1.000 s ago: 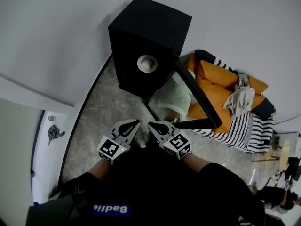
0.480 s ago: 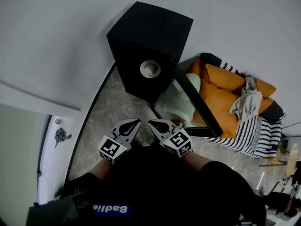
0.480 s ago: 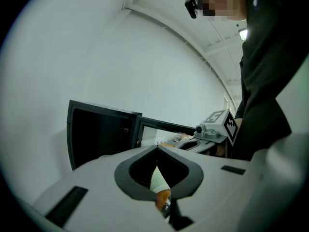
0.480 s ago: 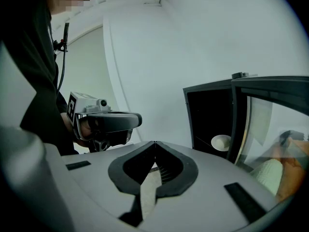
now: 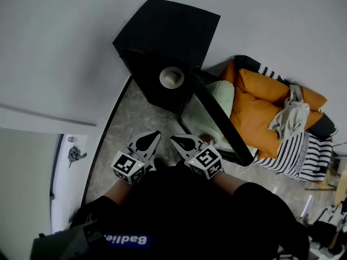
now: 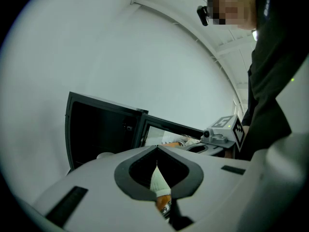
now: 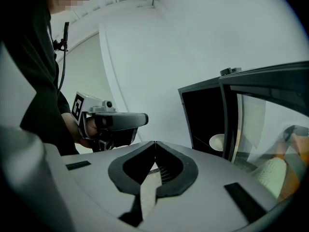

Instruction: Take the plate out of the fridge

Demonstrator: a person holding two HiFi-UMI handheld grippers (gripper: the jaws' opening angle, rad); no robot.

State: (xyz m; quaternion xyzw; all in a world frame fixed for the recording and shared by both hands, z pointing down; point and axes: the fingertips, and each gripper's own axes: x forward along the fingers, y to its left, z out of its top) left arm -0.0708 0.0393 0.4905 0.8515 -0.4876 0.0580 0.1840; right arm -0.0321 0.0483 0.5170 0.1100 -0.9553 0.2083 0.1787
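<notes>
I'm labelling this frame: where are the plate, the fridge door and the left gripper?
plate (image 5: 172, 77): head view, its centre.
fridge door (image 5: 218, 116): head view, dark top edge.
left gripper (image 5: 155, 135): head view, closed jaw tips.

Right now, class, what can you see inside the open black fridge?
One pale round plate sits inside the fridge, toward the side where its glass door hinges. The rest of the interior is dark, so anything farther back cannot be made out.

Fridge (image 5: 168, 31): matt black casing. Door pane (image 5: 203, 118): glossy, reflective glass. Plate (image 5: 172, 77): smooth white, glazed look. Floor (image 5: 130, 121): grey speckled stone look. Right: orange cushions (image 5: 255, 112), plain cloth; striped throw (image 5: 309, 156), knit. Left gripper (image 5: 154, 135) and right gripper (image 5: 176, 140): smooth grey plastic, matt black jaw liners.
</notes>
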